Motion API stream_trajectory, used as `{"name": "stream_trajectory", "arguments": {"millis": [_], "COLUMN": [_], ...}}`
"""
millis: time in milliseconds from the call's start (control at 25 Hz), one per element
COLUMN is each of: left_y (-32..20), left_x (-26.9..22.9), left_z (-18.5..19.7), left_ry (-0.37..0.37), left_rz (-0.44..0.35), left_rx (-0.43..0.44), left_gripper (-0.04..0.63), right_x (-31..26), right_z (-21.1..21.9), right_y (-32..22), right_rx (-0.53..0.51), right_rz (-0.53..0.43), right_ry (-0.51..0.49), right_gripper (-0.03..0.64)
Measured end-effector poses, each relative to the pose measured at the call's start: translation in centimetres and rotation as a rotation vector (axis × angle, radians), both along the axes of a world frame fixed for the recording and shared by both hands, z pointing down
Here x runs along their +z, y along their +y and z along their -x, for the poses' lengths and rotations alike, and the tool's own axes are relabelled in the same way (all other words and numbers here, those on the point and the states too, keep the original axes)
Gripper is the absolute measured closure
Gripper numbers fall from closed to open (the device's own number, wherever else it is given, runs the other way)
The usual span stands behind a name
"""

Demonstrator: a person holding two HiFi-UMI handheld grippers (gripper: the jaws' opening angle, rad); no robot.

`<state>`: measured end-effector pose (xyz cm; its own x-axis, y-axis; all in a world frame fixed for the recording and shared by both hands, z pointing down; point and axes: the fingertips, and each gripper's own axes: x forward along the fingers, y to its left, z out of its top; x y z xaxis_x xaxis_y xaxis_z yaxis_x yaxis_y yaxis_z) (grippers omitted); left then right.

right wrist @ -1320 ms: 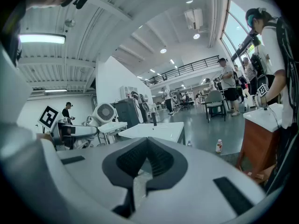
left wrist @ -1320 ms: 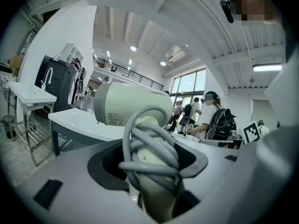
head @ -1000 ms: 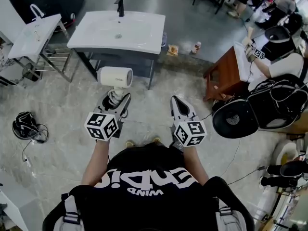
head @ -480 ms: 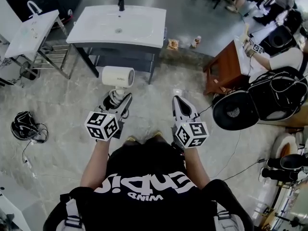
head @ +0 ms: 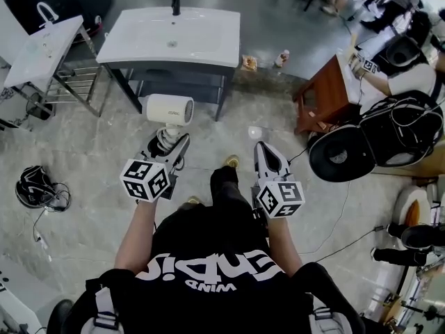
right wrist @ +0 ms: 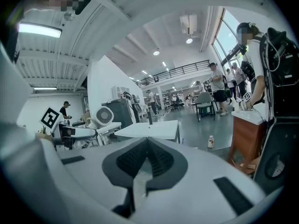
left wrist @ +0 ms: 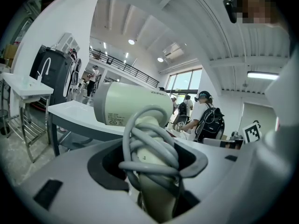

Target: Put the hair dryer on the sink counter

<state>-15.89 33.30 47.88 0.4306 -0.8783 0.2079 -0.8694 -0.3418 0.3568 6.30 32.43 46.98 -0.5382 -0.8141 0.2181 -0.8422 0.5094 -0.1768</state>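
My left gripper (head: 167,147) is shut on the handle of the white hair dryer (head: 169,109). The grey cord is wound round that handle, and the barrel lies crosswise above the jaws. In the left gripper view the hair dryer (left wrist: 126,108) fills the middle, its handle wedged between the pads of the left gripper (left wrist: 150,174). The white sink counter (head: 146,47) with a black tap stands ahead, beyond the dryer, and shows as the sink counter (left wrist: 77,113) and again as the sink counter (right wrist: 149,129). My right gripper (head: 263,149) is shut and empty; the right gripper (right wrist: 146,143) points at the counter.
A second white basin on a metal rack (head: 42,47) stands at the left. A brown wooden table (head: 325,97), a black round case (head: 341,157) and seated people are at the right. A bottle (head: 281,59) stands on the floor by the counter. Black cables (head: 38,186) lie at the left.
The person has taken a step: a leg and shoe now show between the grippers. Both grippers went forward with it, and the dryer stays held in the left one.
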Motion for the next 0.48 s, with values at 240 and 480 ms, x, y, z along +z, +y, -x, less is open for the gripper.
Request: {"name": "stream_trajectory", "arguments": {"millis": [240,480], "left_y": [-0.3,-2.7], "left_x": [0.3,0.4], "left_z": [0.6,0.3], "left_ry": [0.021,0.021], "left_rz": [-0.006,0.002], "left_rx": [-0.001,0.007], "left_gripper": [0.319,0.319], "right_x": [0.3,0.4], "right_z": [0.9,0.3], "right_y": [0.0,-2.1], "right_rx": [-0.004,0.008], "right_rz": [-0.005,0.007], "right_ry": [-0.006,-0.002], "right_gripper": [0.598,0.598]}}
